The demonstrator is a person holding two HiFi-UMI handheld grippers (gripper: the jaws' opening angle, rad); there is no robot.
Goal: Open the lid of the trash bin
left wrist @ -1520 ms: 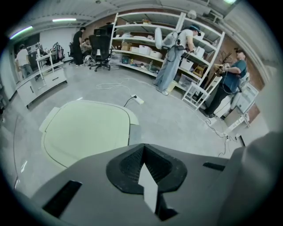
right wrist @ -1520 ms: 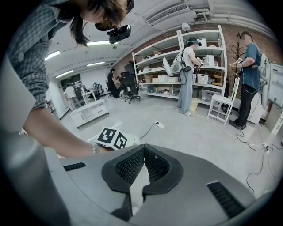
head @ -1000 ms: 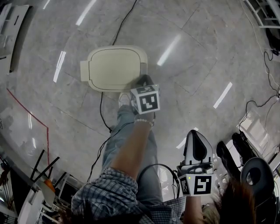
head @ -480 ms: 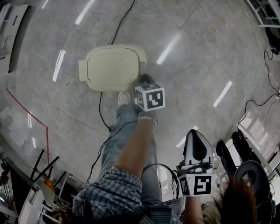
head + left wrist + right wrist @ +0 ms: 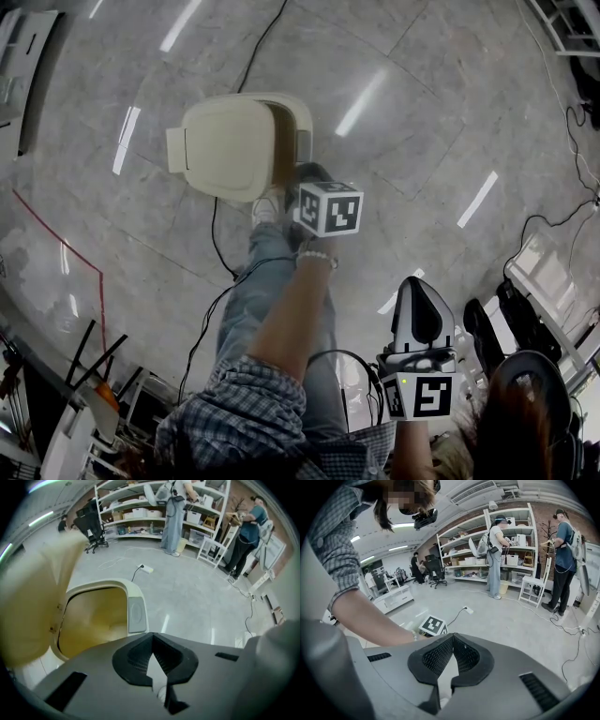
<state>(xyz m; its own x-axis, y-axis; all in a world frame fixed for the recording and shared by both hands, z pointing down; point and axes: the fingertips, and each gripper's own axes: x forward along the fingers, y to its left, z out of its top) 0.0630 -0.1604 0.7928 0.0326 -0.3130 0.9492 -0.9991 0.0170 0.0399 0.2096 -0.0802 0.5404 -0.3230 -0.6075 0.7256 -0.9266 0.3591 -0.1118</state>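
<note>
The cream trash bin (image 5: 298, 117) stands on the grey floor in the head view. Its lid (image 5: 225, 145) is tilted up, hinged at the left, and a dark gap shows along the right side. My left gripper (image 5: 307, 174) is shut and holds nothing, hovering at the bin's near right rim; its marker cube (image 5: 328, 208) sits behind it. In the left gripper view the raised lid (image 5: 33, 602) leans at the left over the yellowish inside (image 5: 93, 620), just ahead of the left gripper (image 5: 152, 660). My right gripper (image 5: 420, 314) hangs shut and empty low at the right, far from the bin.
A black cable (image 5: 217, 234) runs past the bin, beside a shoe (image 5: 266, 208). Red tape (image 5: 56, 239) crosses the floor at the left. A black office chair (image 5: 539, 366) is at the lower right. Two people (image 5: 497, 557) stand by the shelves (image 5: 513, 536), next to a white chair (image 5: 534, 590).
The bin lid, flat and shut a second ago, has swung up at its right side. My left gripper has drifted slightly right and up. The right gripper stays put.
</note>
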